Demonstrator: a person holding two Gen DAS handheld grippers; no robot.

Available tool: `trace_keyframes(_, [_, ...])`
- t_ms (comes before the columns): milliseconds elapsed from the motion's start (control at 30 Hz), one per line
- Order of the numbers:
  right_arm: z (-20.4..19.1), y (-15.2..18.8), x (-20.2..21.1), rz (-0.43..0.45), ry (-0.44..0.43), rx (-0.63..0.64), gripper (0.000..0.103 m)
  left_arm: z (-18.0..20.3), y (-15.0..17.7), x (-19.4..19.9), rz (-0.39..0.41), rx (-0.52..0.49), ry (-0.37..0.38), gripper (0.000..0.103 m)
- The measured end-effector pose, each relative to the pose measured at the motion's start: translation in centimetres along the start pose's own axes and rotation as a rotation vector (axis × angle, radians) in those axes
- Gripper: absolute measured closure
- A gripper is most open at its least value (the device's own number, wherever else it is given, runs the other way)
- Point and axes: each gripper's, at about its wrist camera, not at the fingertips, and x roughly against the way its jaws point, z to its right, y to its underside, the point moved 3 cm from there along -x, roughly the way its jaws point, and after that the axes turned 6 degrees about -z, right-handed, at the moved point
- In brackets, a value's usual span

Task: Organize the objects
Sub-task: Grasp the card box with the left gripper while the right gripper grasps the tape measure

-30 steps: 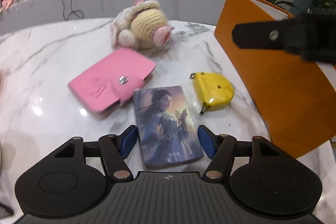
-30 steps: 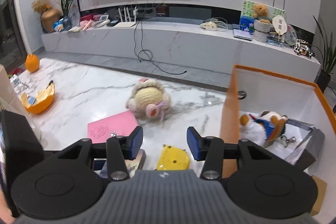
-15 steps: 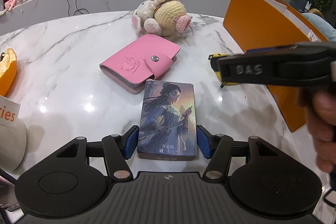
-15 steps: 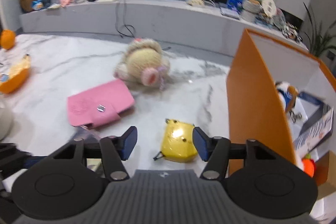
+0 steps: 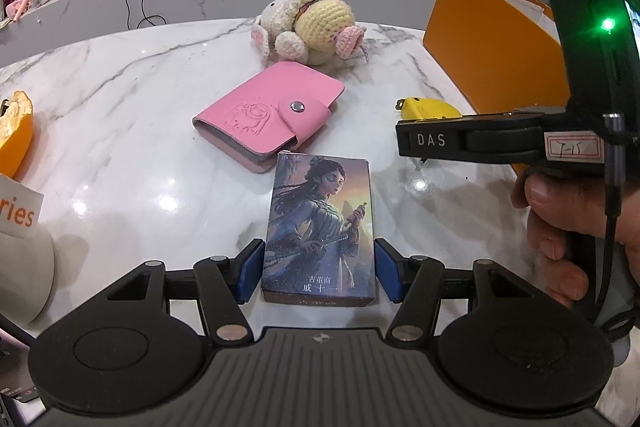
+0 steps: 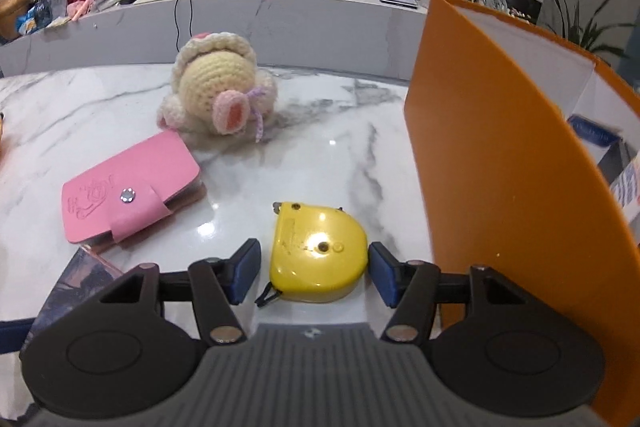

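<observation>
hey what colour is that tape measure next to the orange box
Yellow. The tape measure shows best in the right wrist view, lying on the marble table.

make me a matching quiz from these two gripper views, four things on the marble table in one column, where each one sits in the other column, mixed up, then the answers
Things
1. illustrated card box
2. yellow tape measure
3. pink snap-button card wallet
4. cream crocheted plush toy

Places
A. at the far edge of the table, behind the wallet
B. between the left gripper pads
C. between the right gripper pads, beside the orange box
D. lying flat, touching the card box's far end

Pairs: 1-B, 2-C, 3-D, 4-A
</observation>
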Motion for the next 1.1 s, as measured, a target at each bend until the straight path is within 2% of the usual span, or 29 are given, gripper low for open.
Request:
trace_keyframes(133, [0.1, -0.2, -0.1, -0.005, -0.011, -0.012, 0.051, 0.0, 0.0, 0.0, 0.0, 0.001, 0.0, 0.035])
trace_keyframes(467, [-0.2, -0.1, 0.3, -0.037, -0.044, -0.006, 0.051, 0.4, -0.2, -0.3, 0.007, -0.003, -0.024, 0.035])
trace_keyframes(600, [-0.1, -0.1, 0.6, -0.048, -0.054, -0.013, 0.051, 0.4, -0.2, -0.5, 0.035, -0.004, -0.026, 0.035])
trace_keyframes(1100, [0.5, -1.2, 3.6, -0.003, -0.093, 0.01, 0.051, 1.0, -0.6, 0.3, 0.059, 0.011, -0.018, 0.036])
